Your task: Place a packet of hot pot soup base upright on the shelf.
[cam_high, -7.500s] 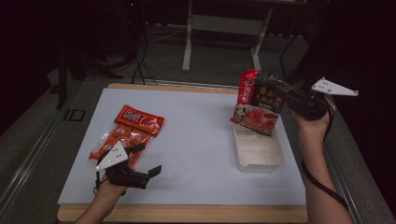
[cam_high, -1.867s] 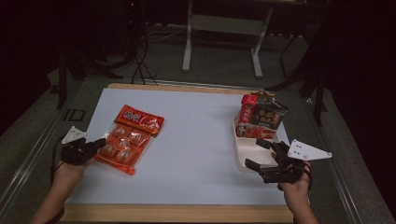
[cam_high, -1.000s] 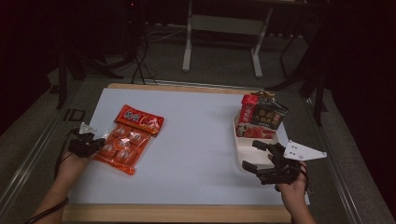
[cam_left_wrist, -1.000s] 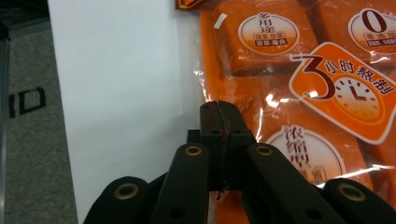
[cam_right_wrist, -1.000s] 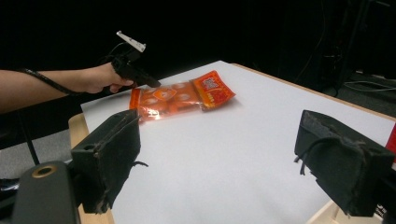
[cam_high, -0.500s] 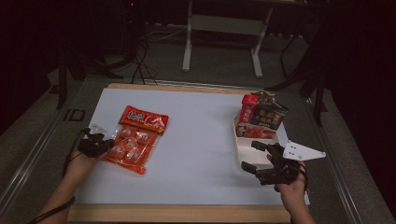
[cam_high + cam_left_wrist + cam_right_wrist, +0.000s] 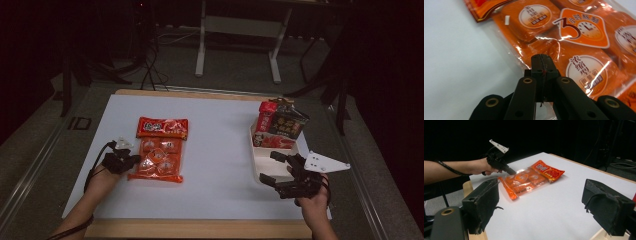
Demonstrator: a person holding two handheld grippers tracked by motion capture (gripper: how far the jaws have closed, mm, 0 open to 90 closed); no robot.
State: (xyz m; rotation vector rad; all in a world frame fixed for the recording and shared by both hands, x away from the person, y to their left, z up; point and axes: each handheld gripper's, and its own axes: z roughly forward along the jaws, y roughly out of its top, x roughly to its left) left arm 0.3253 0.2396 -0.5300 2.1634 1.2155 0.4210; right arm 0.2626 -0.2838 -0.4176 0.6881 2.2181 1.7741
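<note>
Left gripper (image 7: 131, 160): lower left, forearm angled up from the bottom edge, jaws pressed together at the orange packet's edge.
Orange packet (image 7: 159, 150): flat, left of centre.
Right gripper (image 7: 281, 169): lower right, jaws wide, empty.

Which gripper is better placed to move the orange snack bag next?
Probably the left. The left gripper is shut against the edge of the orange snack bag, while the right gripper is open, far across the table beside the white tray.

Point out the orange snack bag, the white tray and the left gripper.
orange snack bag (image 7: 159, 156): high view, middle of its clear lower half.
white tray (image 7: 264, 165): high view, bare floor.
left gripper (image 7: 541, 60): left gripper view, closed jaw tips.
</note>
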